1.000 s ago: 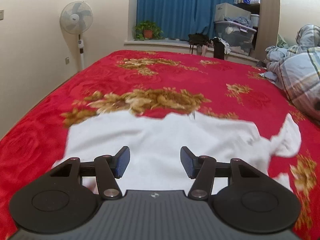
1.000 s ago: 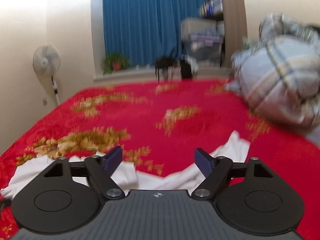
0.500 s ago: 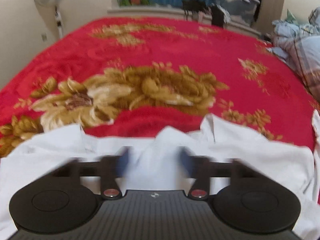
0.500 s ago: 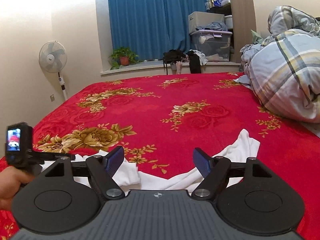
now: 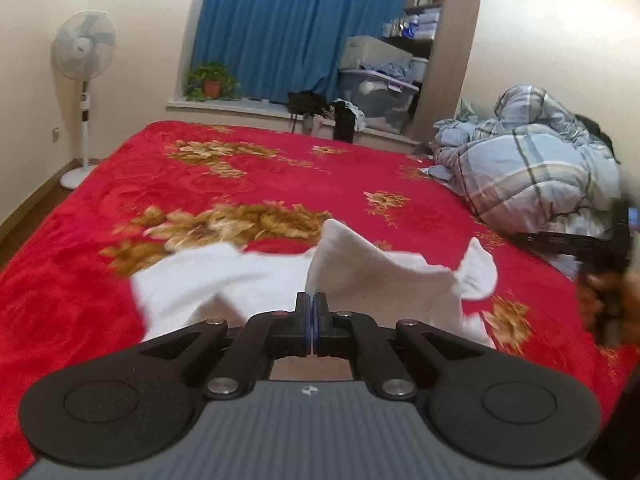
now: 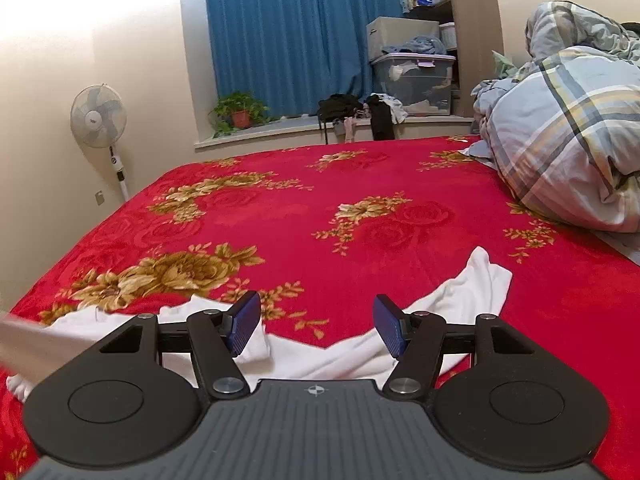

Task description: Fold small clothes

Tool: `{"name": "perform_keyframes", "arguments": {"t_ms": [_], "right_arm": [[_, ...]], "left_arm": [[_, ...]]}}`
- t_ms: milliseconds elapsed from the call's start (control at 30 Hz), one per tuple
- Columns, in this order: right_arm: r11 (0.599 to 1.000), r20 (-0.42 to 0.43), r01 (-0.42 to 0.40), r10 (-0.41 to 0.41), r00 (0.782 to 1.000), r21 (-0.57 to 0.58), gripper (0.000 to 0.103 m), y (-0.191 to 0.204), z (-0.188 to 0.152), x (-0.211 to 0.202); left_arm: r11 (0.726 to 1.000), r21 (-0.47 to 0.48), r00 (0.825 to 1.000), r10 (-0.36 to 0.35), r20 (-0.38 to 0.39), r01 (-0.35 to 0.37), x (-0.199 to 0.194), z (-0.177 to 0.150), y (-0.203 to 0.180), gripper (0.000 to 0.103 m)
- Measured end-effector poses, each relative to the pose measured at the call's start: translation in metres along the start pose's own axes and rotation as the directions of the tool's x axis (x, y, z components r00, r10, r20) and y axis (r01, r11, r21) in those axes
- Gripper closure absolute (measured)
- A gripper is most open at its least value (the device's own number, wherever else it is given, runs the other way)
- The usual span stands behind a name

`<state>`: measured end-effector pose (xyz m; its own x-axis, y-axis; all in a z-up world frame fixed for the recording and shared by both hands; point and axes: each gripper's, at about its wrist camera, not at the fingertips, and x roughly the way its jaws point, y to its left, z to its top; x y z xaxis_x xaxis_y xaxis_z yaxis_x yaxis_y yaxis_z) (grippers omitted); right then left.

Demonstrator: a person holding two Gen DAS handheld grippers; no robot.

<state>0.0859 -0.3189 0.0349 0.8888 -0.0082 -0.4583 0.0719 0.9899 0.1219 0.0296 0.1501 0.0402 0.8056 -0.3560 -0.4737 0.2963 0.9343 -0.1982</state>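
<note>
A small white garment (image 5: 248, 280) lies on the red flowered bedspread (image 5: 280, 184). My left gripper (image 5: 311, 304) is shut on a fold of the garment and lifts it into a peak. In the right wrist view the garment (image 6: 460, 304) lies spread just beyond my right gripper (image 6: 316, 324), which is open and empty above the cloth. My right gripper and the hand that holds it also show at the right edge of the left wrist view (image 5: 616, 280).
A plaid duvet (image 5: 532, 168) is heaped on the bed's right side. A standing fan (image 5: 84, 80) is by the left wall. A potted plant (image 5: 212, 82), bags and a storage box (image 5: 376, 100) sit on the far window ledge.
My left gripper has closed on the white garment and raised a fold of it. The right gripper has stayed open and nearly still.
</note>
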Motion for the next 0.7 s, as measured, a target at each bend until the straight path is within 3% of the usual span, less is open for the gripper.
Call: {"name": "perform_keyframes", "arguments": {"t_ms": [100,300,367,467,567,700], "right_arm": [[1.000,-0.037,-0.003,0.003,0.999,-0.002,0.039,-0.001,-0.010,-0.007],[1.000,-0.119,-0.015,0.016,0.993,0.010,0.039,0.005,-0.033,-0.005],[1.000,-0.164,-0.017,0.017,0.986,0.004,0.039,0.010,-0.044,0.003],[1.000,-0.245,-0.004,0.004,0.970,-0.001,0.039,0.015,-0.062,0.022],[1.000,-0.331,0.007,-0.007,0.944,-0.002,0.039,0.020,-0.081,0.045],[0.999,-0.394,0.032,-0.030,0.919,-0.001,0.039,0.023,-0.097,0.068]], "left_arm": [[0.997,-0.077,1.000,0.018,0.001,-0.018,-0.039,-0.023,0.029,0.102],[0.972,-0.215,0.996,0.088,-0.034,-0.093,-0.064,-0.040,0.078,0.097],[0.952,-0.290,0.992,0.075,-0.101,-0.101,-0.052,-0.043,0.090,0.085],[0.938,-0.321,0.980,0.072,-0.187,-0.131,-0.030,-0.045,0.093,0.071],[0.927,-0.344,0.957,0.048,-0.286,-0.149,0.001,-0.050,0.094,0.070],[0.939,-0.299,0.924,0.048,-0.380,-0.172,0.040,-0.059,0.085,0.070]]}}
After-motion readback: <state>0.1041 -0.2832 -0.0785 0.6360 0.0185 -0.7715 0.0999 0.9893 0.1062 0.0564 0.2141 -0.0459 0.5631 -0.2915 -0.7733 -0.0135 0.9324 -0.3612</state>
